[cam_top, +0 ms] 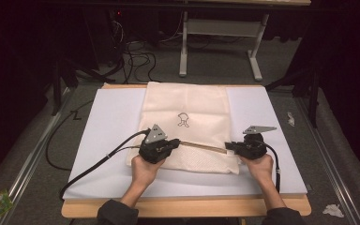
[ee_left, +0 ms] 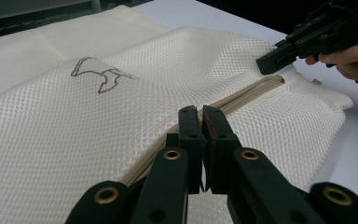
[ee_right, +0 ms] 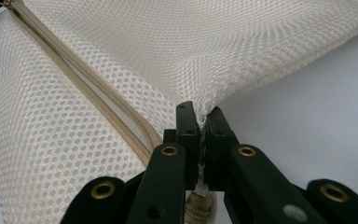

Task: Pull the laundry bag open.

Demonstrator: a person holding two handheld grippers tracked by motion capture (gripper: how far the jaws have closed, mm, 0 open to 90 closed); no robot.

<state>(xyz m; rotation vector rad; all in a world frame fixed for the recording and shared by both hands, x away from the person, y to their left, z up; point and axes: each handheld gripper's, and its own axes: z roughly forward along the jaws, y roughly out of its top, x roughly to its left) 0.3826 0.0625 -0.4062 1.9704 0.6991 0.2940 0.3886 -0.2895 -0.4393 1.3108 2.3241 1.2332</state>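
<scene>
From the high view I see a cream mesh laundry bag lying flat on the white sheet that covers the counter, with a small dark outline drawing printed near its middle. My left gripper sits at the left end of the bag's zipper and my right gripper at the right end, the zipper stretched between them across the bag's near part.

In the left gripper view the jaws are closed at the zipper line; they seem to pinch something small there, perhaps the zipper pull, though it is hidden between the pads. The right gripper holds the mesh at the far corner.

In the right gripper view the jaws are clamped on the bag's mesh edge, just beside the zipper, which runs away to the upper left. The fabric lifts slightly off the sheet where it is held.
</scene>
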